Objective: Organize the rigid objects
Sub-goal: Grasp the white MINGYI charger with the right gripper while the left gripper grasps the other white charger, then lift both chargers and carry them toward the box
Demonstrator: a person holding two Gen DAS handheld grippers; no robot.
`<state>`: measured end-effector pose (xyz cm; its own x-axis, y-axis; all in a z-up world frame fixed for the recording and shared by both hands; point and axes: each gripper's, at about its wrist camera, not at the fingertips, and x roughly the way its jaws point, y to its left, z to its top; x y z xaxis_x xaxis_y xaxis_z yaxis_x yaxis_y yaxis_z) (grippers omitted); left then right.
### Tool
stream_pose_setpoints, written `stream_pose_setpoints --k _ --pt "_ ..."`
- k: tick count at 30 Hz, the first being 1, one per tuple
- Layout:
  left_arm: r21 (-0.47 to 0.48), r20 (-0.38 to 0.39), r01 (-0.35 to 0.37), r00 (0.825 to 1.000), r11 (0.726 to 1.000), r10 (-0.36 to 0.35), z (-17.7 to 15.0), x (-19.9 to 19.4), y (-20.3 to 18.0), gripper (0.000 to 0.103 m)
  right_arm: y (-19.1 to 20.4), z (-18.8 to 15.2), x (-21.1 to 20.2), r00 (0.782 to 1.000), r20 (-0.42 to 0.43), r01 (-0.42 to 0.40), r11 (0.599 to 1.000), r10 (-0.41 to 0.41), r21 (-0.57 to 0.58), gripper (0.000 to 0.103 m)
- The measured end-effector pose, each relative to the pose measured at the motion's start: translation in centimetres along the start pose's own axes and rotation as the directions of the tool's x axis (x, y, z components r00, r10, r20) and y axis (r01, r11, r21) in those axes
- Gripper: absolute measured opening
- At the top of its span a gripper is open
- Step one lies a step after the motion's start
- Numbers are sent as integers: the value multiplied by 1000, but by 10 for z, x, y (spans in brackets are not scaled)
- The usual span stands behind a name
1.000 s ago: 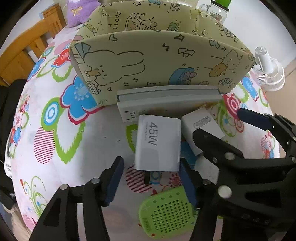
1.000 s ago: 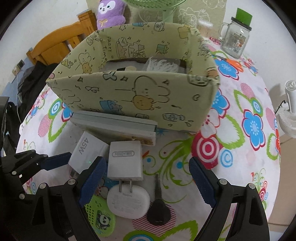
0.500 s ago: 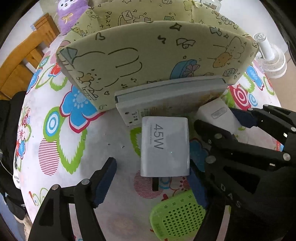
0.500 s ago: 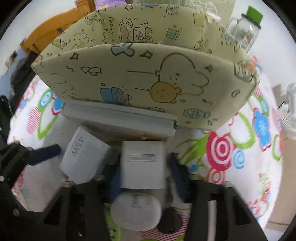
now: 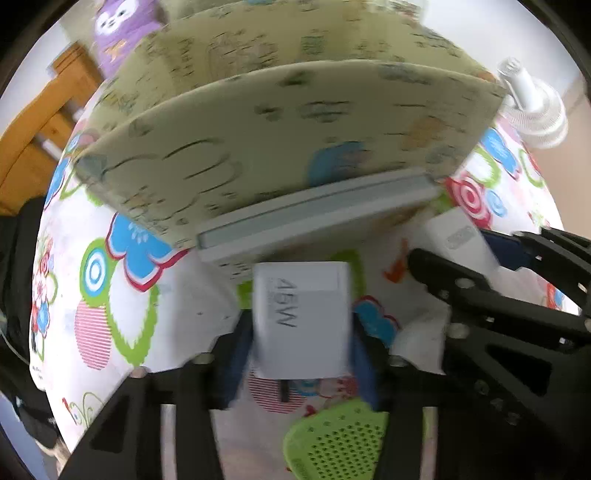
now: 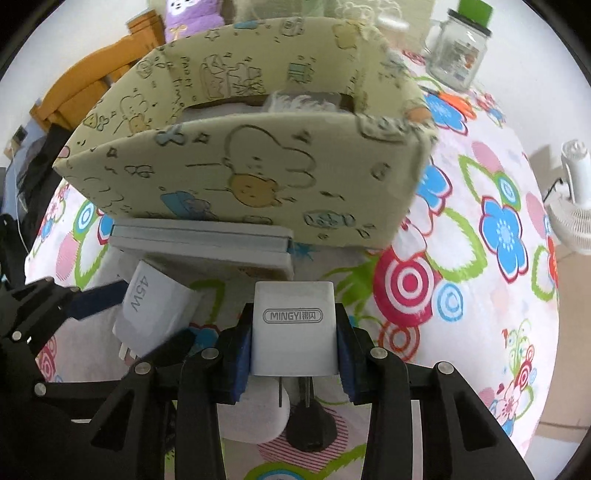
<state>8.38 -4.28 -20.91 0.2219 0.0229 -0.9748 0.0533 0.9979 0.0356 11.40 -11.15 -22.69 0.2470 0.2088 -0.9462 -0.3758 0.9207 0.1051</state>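
Left hand-held gripper [image 5: 301, 354] clamps 45W charger [image 5: 303, 325]; right hand-held gripper [image 6: 293, 354] clamps MINGYI charger [image 6: 293, 328]; box wall [image 6: 236, 177] close ahead.

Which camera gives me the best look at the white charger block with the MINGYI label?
The right wrist view: the white MINGYI-labelled charger block sits centred and sharp, clamped in the right tool, logo readable, prongs visible below. The left wrist view shows the same block only blurred at its right side, partly hidden by the right tool's arm.

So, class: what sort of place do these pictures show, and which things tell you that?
Probably a home: a table under a flowered tablecloth, a wooden chair, a purple plush toy and a small fan.
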Motion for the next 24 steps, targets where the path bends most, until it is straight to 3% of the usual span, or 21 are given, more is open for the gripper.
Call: stream_pose_setpoints --k 7,24 --pt "-21 -2 -3 1000 1000 3 -1 -2 -8 48 -19 -18 -5 1000 9 4 1000 -4 30 42" --pt "-44 75 -8 997 999 12 -12 -54 -2 48 -14 -12 -66 998 66 -10 1000 9 17 42"
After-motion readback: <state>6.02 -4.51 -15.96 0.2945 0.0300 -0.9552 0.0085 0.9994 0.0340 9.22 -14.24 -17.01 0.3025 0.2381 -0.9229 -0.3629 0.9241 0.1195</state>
